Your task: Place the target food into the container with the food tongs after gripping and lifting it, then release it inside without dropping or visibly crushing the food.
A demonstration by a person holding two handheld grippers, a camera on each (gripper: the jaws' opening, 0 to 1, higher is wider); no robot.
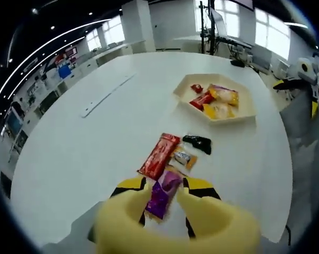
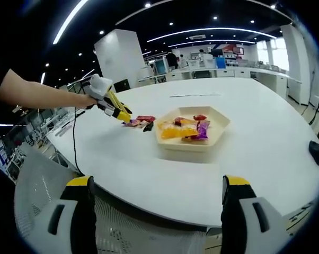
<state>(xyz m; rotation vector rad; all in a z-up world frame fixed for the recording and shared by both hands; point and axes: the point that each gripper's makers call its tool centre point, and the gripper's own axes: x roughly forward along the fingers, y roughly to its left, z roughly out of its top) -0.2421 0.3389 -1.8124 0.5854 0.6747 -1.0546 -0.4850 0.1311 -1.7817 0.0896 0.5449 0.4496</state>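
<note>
Left gripper view looks down the left gripper [image 1: 167, 198], whose yellow tong-like jaws are closed around a purple snack packet [image 1: 162, 193] low over the white desk [image 1: 85, 153]; whether the packet has cleared the surface I cannot tell. Just beyond it lie a red packet [image 1: 159, 155], a small orange-and-silver packet [image 1: 183, 158] and a black packet [image 1: 197, 143], all loose on the desk. Farther off sits the cream hexagonal container [image 1: 244, 114], already holding several red, yellow and purple packets, so I judge the job partly done: the grip is made, while the lift, the carry across to the container and the release inside remain. The three loose packets lie between the held packet and the container, so the carry should pass above them. A flat white strip [image 1: 107, 94] lies well apart to one side. Right gripper view shows the right gripper [image 2: 158, 211] with its jaws spread wide and holding nothing, hanging off the near desk edge above a mesh chair back [image 2: 37, 190]. Across the desk a person's arm [image 2: 35, 92] brings the left gripper down beside the container, and a dark mouse-like object [image 2: 316, 152] rests near the far edge.
</note>
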